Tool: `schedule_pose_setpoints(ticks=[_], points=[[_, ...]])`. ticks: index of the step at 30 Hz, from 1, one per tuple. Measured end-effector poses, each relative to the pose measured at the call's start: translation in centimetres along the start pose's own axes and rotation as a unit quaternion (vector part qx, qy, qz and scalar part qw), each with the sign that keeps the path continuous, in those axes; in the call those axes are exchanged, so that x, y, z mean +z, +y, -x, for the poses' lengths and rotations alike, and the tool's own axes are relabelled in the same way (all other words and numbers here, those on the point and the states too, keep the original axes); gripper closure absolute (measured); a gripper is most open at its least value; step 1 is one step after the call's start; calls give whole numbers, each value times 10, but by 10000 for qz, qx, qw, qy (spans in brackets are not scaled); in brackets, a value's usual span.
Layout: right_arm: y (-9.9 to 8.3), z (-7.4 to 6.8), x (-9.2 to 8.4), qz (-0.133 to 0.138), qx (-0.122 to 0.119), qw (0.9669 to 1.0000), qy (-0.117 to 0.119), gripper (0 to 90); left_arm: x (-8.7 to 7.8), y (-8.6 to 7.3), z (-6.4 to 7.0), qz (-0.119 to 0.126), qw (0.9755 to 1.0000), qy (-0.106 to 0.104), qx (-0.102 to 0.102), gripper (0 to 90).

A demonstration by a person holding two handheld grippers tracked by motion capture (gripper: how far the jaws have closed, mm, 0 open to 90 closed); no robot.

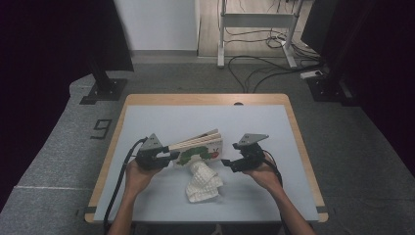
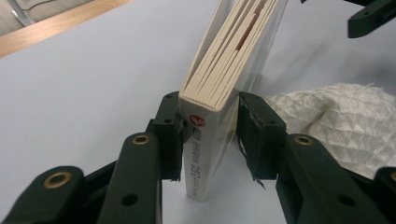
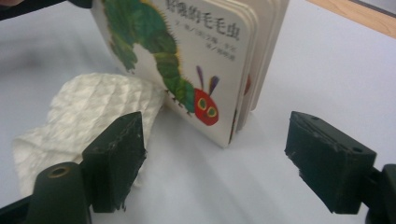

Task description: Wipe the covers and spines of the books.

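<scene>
**benchrat:** Looking at the high view, biggest thing first: the table (image 1: pixel 147 205), pale blue top with a wooden edge. Roughly mid-table, a bit toward the near side, sits the board book (image 1: pixel 199 148) with the caterpillar cover, propped up on its edge. A crumpled white cloth (image 1: pixel 202 183) lies just near of it, touching its lower edge as far as I can tell.

**tabletop_tim:** And who's got the book?

**benchrat:** Left gripper (image 1: pixel 169 157). The left gripper view shows both pads clamped on the spine end, one on each cover, with the pages fanning out away from the camera. So the spine is at the left and the book's long axis runs left to right across the table, rising slightly toward the far right.

**tabletop_tim:** Right one doing anything?

**benchrat:** Right gripper (image 1: pixel 228 163) has its jaws standing apart with nothing between them. It's just right of the book's free end, pointing left at it. In its own view the loose page corners sit dead ahead, between the two pads but farther off, not touched.

**tabletop_tim:** So the next move hangs on that open end?

**benchrat:** That's my guess. The page edges face the right gripper, so it's the nearer one for catching the cover or a page, while the left just anchors the spine. The cloth sitting close under that corner could get snagged.
</scene>
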State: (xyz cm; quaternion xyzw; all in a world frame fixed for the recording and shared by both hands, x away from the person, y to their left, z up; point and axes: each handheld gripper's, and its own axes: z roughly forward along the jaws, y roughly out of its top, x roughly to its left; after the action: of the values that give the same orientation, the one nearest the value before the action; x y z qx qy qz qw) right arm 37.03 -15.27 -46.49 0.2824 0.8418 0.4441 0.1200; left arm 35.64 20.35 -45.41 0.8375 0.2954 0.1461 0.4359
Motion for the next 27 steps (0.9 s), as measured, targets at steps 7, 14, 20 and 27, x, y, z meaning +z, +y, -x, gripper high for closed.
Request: schedule_pose_setpoints(ticks=[7,14,20,27], points=[[11,7,15,78,32,9999,83,156,0,0,0,2,10000,0,1,620],[27,16,38,108,0,9997,209,133,0,0,-1,4,10000,-15,8,620],[32,22,50,151,-36,9994,308,132,0,0,-1,9,10000,-21,16,620],[38,21,52,266,-136,9981,531,197,0,0,-1,7,10000,-30,16,618]])
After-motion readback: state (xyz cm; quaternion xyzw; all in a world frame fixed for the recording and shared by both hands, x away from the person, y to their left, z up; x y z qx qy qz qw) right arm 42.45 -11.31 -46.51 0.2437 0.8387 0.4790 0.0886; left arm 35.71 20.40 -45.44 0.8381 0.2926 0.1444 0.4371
